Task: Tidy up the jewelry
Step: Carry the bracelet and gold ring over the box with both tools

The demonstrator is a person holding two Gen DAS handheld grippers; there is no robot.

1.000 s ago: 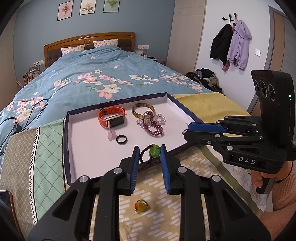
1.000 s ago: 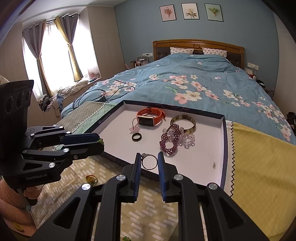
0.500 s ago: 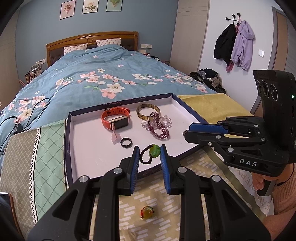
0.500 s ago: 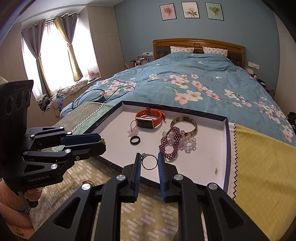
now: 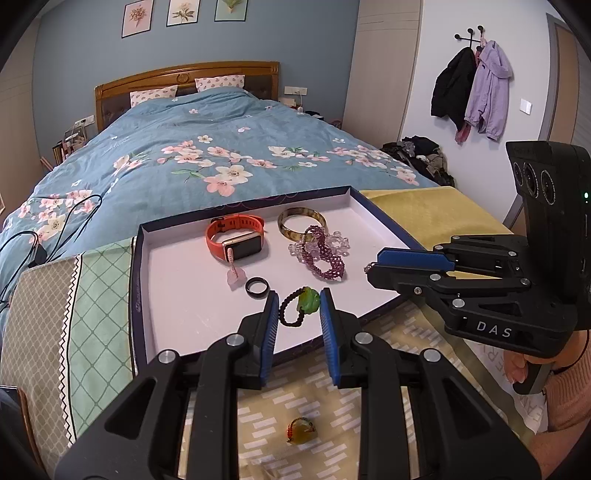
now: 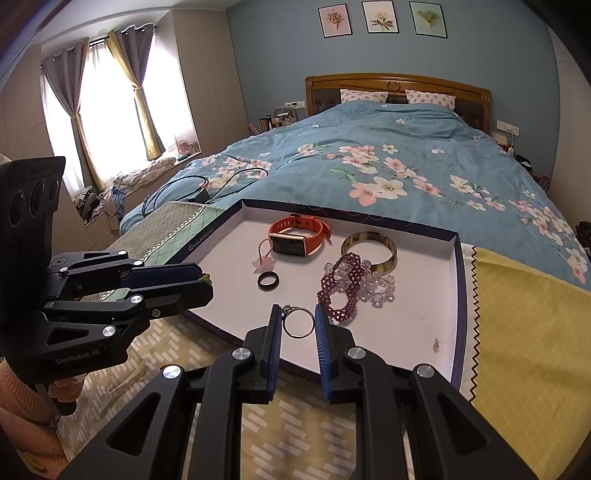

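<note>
Over the tray's (image 5: 142, 280) near edge, the left gripper (image 5: 298, 308) pinches a green-stone bead bracelet (image 5: 303, 304); the right gripper (image 6: 297, 321) pinches a silver ring (image 6: 298, 322). White floor beside both lies bare.

The room had blue walls (image 6: 273, 55) with three framed flower prints (image 6: 382, 18) above a wooden headboard (image 6: 397, 86). A bed (image 6: 369, 155) under a blue floral duvet filled the middle. Daylight came through a curtained window (image 6: 107, 107) by a window seat. On the white wall (image 5: 436, 55) opposite, coats (image 5: 471, 85) hung from hooks beside a beige wardrobe (image 5: 382, 74).
</note>
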